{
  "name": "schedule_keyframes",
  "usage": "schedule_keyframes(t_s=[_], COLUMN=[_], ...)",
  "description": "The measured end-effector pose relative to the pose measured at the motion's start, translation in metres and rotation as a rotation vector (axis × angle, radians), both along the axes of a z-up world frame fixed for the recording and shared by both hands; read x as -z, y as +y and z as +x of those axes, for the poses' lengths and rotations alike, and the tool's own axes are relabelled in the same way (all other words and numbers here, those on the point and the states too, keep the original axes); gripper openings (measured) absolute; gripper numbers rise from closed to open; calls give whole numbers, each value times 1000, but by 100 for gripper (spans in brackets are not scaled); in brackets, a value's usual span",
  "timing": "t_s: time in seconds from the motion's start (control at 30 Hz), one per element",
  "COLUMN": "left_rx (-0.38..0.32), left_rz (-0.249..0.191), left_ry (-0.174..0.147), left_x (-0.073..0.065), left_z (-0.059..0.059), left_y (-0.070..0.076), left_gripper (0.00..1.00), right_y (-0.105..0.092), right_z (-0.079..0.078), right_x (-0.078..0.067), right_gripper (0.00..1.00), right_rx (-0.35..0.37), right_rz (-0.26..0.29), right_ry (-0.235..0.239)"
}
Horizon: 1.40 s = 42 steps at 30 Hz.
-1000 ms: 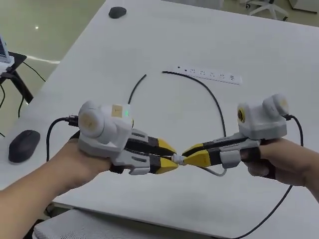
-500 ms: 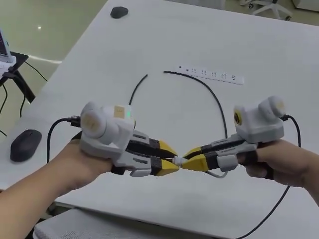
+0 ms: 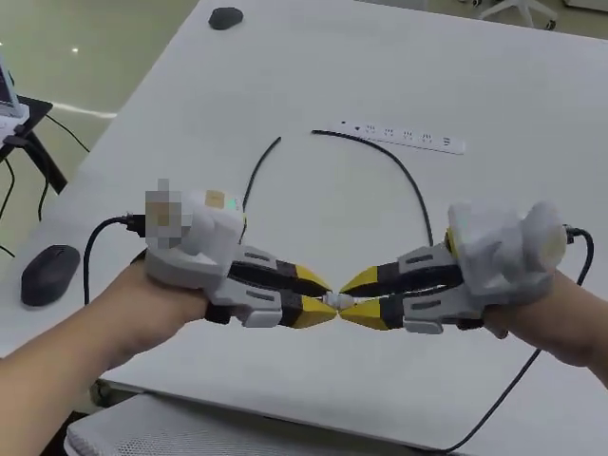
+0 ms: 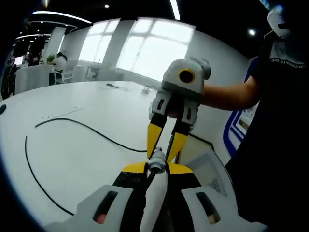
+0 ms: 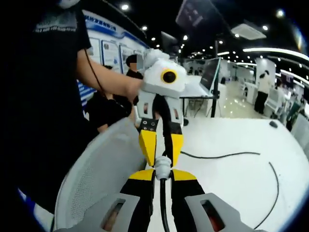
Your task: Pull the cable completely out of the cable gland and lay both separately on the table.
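You hold the left gripper (image 3: 323,307) and the right gripper (image 3: 350,307) level, tip to tip and almost touching. Both pairs of jaws are closed. Your left hand (image 3: 157,304) and right hand (image 3: 556,318) wrap the handles, forearms angled inward.

A: Where is free room on the worktop (image 3: 285,76)?

B: The left side, the far right part and the patch between the two arcs of the black cable (image 3: 410,185) are bare.

A: And what stands in the way?

B: The cable itself, with the power strip (image 3: 404,139) just behind its ends, and a mouse (image 3: 225,17) at the far edge. The left gripper (image 3: 323,304) and the right gripper (image 3: 350,306) meet tip to tip above the near edge. Their fingers are closed, left on the cable gland (image 3: 334,302), right on the cable, so nothing passes between them. A grey chair (image 3: 171,429) stands close under that edge.
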<state>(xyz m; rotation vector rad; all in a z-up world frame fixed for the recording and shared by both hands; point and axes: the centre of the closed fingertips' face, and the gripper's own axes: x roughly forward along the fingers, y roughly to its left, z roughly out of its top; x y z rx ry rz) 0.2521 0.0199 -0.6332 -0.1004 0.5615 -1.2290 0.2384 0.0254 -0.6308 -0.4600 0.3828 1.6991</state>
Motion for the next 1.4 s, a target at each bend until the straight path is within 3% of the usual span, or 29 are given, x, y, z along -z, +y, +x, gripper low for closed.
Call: schedule_keyframes(t_s=[0.03, 0.1, 0.27, 0.5, 0.6, 0.63, 0.67, 0.73, 0.8, 0.83, 0.87, 0.93, 1.0, 1.1, 1.23, 1.33, 1.4], left_rx=[5, 13, 16, 17, 19, 20, 20, 27, 30, 30, 30, 31, 35, 43, 52, 61, 71], left_rz=[3, -1, -15, -22, -16, -16, -15, -9, 0, 0, 0, 4, 10, 15, 28, 38, 45], left_ry=[2, 24, 66, 76, 66, 63, 57, 52, 36, 33, 30, 14, -8, -39, -82, -102, -123], left_x=[0, 1, 3, 3, 3, 3, 3, 3, 4, 4, 3, 3, 2, 0, -2, -2, -3], left_z=[-1, -4, -7, -9, -10, -11, -11, -11, -12, -12, -12, -11, -11, -12, -11, -11, -11], left_y=[0, -2, -4, -5, -5, -6, -5, -5, -4, -4, -3, -3, -2, -3, -2, -3, -3], left_gripper=[14, 14, 15, 15, 15, 15, 15, 15, 15, 15, 15, 15, 15, 15, 15, 15, 15], right_y=[0, -2, -4, -3, -4, -4, -5, -6, -9, -7, -8, -11, -13, -13, -8, -7, -5], right_z=[-1, -4, -6, -5, -4, -4, -3, 0, 2, -1, 0, -2, 0, 6, 12, 3, 2], right_x=[2, 4, 7, 7, 8, 7, 8, 8, 9, 4, 3, 1, 1, -3, -10, -8, -3], right_gripper=[7, 7, 7, 8, 8, 8, 9, 13, 16, 19, 23, 27, 24, 20, 20, 20, 20], right_rx=[-16, -42, -51, -28, -8, 9, 49, 62, 102, 102, 115, 139, 169, 213, 243, 213, 206], right_rz=[-6, -25, -37, -47, -47, -44, -51, -45, -53, -10, -1, 8, 6, 36, 93, 68, 58], right_ry=[-63, -139, -213, -194, -154, -119, -54, -32, 41, 120, 162, 308, 395, 575, 698, 779, 780])
